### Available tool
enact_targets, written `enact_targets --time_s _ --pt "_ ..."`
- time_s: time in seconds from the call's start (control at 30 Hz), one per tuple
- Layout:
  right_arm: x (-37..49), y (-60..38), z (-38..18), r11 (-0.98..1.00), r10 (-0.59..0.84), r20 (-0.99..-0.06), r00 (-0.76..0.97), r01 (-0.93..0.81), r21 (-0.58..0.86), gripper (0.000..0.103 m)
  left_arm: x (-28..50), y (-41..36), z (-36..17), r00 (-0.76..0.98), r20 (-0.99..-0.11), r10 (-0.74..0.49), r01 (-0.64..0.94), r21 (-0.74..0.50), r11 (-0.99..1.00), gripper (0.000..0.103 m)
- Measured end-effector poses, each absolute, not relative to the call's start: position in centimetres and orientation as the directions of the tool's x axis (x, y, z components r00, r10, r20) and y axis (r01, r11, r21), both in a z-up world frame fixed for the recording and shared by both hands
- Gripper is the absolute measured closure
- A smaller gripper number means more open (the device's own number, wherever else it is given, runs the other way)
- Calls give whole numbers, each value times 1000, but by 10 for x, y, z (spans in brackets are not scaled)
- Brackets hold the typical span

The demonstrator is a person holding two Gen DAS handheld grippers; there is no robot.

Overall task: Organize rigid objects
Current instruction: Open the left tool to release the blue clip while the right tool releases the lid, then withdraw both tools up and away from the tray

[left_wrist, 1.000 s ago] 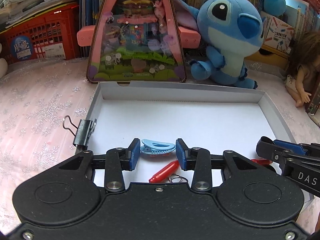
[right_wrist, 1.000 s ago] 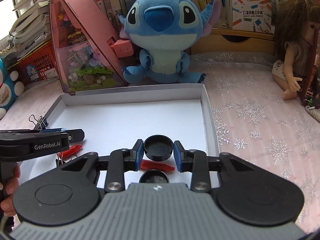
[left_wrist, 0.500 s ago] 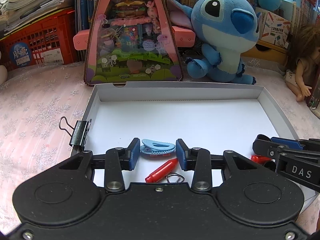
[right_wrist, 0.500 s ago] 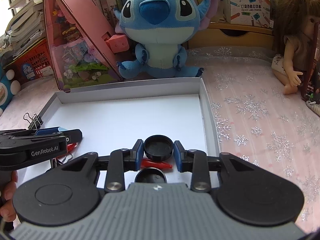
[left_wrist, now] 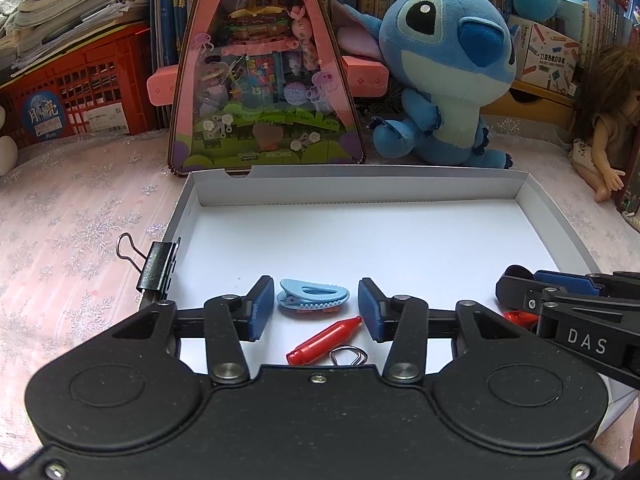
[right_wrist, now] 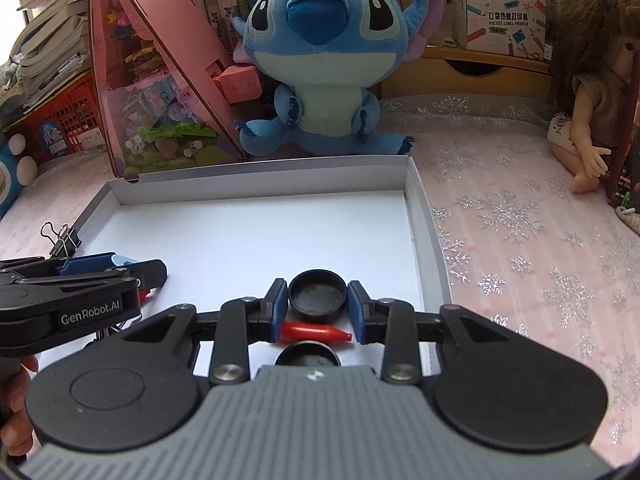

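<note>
So both grippers had just let go: the left gripper (left_wrist: pixel 313 307) opened off the blue clip (left_wrist: pixel 313 296) and the right gripper (right_wrist: pixel 318 309) off the black cap (right_wrist: pixel 317 296), both now lying loose in the white tray (left_wrist: pixel 400 190), so those drops looked done.

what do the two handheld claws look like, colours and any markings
The left claw has a plain black body with two round discs, silver rivets and blue pads; in the right view its side reads GenRobot.AI. The right claw is the same build but carries a grey ribbed plate on top, and its side reads DAS in the left view.
</note>
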State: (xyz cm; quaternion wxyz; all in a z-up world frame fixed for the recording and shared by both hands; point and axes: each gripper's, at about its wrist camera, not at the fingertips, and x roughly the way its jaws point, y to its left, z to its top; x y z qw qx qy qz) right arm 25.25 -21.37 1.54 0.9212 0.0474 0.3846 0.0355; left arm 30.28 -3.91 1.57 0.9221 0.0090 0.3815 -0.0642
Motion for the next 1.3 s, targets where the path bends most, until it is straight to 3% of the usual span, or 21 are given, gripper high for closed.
enact_targets --time_s 0.13,0.27,0.37,0.4,0.47,0.53,1.07,1.3 --pt "252 -213 16 994 94 -700 708 -25 108 61 302 -40 17 699 -708 -102 116 -28 993 52" --pt "246 -213 20 995 82 -683 726 -20 98 61 300 -38 18 703 -706 -83 95 -22 995 35" --pt "243 -213 24 994 89 -673 734 -27 102 61 296 -37 20 714 -697 -71 87 -12 996 32" --pt "242 -213 26 995 85 -668 740 -26 98 60 294 -37 22 716 -695 -69 87 -10 996 31" --pt "238 -213 29 996 76 -656 751 -26 86 48 290 -36 25 721 -689 -74 92 -10 996 27" --pt "235 -213 31 996 78 -646 760 -29 86 47 285 -36 29 730 -679 -78 100 -7 995 25" --pt "177 -222 42 994 113 -581 806 -93 64 21 220 -29 49 760 -636 -135 187 15 982 23" --pt "149 -233 44 992 125 -556 822 -96 81 16 183 -18 56 776 -602 -189 237 0 971 21"
